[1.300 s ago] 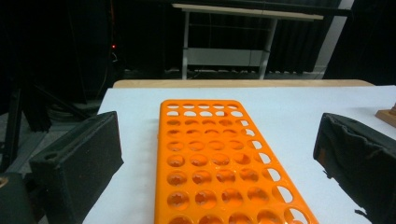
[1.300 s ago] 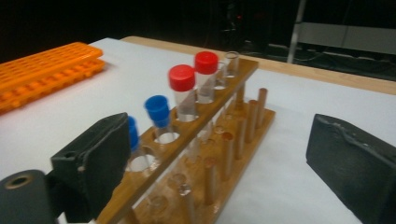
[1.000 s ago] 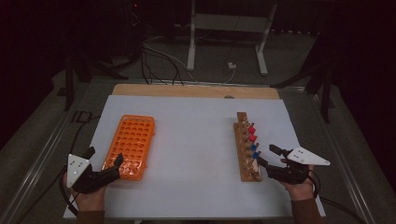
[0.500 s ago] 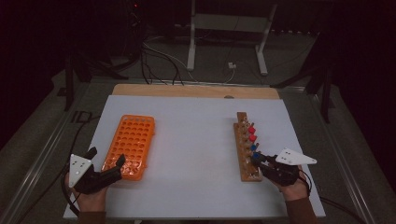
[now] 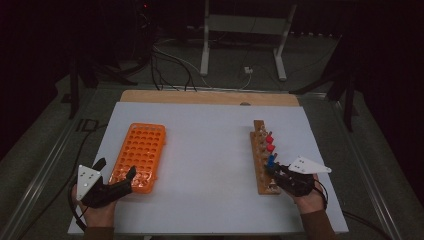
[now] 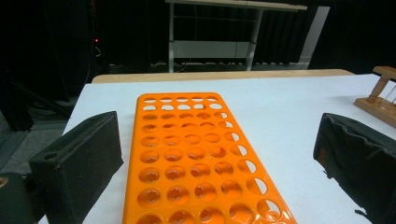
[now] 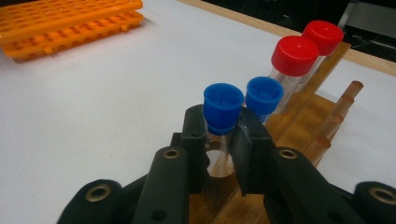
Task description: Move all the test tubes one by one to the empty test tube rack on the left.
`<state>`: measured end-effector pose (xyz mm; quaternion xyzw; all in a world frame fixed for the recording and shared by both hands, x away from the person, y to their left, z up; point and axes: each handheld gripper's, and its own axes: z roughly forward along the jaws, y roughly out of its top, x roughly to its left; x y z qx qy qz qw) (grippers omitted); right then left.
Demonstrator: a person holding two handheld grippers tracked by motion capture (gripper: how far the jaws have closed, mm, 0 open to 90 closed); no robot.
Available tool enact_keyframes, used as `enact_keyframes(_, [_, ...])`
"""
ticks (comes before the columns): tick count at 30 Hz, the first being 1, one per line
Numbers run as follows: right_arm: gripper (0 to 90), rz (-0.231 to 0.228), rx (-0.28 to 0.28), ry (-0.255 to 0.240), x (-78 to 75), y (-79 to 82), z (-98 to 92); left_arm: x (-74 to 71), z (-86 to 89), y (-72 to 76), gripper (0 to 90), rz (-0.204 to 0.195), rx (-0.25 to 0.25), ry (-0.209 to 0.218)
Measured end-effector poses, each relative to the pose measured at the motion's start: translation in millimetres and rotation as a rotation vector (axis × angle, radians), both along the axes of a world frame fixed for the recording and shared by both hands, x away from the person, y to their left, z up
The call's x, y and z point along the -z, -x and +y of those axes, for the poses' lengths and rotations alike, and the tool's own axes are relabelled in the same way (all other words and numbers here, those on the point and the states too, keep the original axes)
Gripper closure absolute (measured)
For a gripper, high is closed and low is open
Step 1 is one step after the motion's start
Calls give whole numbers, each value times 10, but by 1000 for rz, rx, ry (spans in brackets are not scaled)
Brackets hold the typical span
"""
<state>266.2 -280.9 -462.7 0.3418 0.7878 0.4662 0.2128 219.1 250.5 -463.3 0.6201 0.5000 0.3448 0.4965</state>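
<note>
1. Dark room all round; a white table (image 5: 210, 150) carries an orange rack (image 5: 139, 156) on the left and a wooden rack (image 5: 264, 160) on the right, both with their long axis running away from the person
2. Right tongs (image 7: 223, 135) have just been closing and now clench a blue-capped tube (image 7: 222, 112) just under its cap, 1 black pad on each side of the clear wall
3. That tube stands upright in a hole near the near end of the wooden rack, long axis vertical, cap pointing up
4. Just behind it stands a 2nd blue-capped tube (image 7: 263, 97), then 2 red-capped tubes (image 7: 294, 58), all upright in the same row
5. Left tongs (image 5: 116, 176) are released, grasping nothing, and hover at the near end of the orange rack, whose holes look empty; in the left gripper view the black jaws stand wide apart on either side of it
</note>
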Motion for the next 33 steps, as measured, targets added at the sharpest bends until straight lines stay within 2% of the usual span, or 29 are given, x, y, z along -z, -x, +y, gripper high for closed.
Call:
enact_keyframes(7, [773, -1, 13, 6, -54, 28, 5, 1, -1, 3, 16, 5, 3, 0])
enact_keyframes(14, [775, -20, 16, 16, -241, 61, -10, -51, -46, 11, 16, 3, 10, -32])
enact_keyframes(19, [775, -41, 3, 21, -411, 70, -8, -145, -120, -11, 16, -8, 47, -43])
enact_keyframes(20, [775, -47, -1, 21, -449, 70, -5, -182, -153, -32, 16, -16, 70, -44])
enact_keyframes(22, [775, -51, -4, 17, -489, 68, -4, -201, -172, -39, 16, -17, 76, -50])
enact_keyframes(23, [775, -65, -9, 12, -575, 64, 5, -222, -199, -52, 16, -24, 86, -48])
enact_keyframes(24, [775, -69, -12, 11, -601, 63, 8, -254, -234, -72, 16, -26, 101, -31])
enact_keyframes(26, [775, -77, -20, 7, -663, 61, 24, -274, -251, -88, 16, -24, 108, -24])
enact_keyframes(28, [775, -83, -27, 6, -714, 58, 48, -315, -293, -128, 16, -20, 121, -9])
enact_keyframes(32, [775, -91, -53, -20, -758, 28, 97, -383, -429, -220, 18, -25, 151, -21])
enact_keyframes(33, [775, -87, -58, -32, -756, 16, 114, -403, -520, -265, 19, -23, 169, -29])
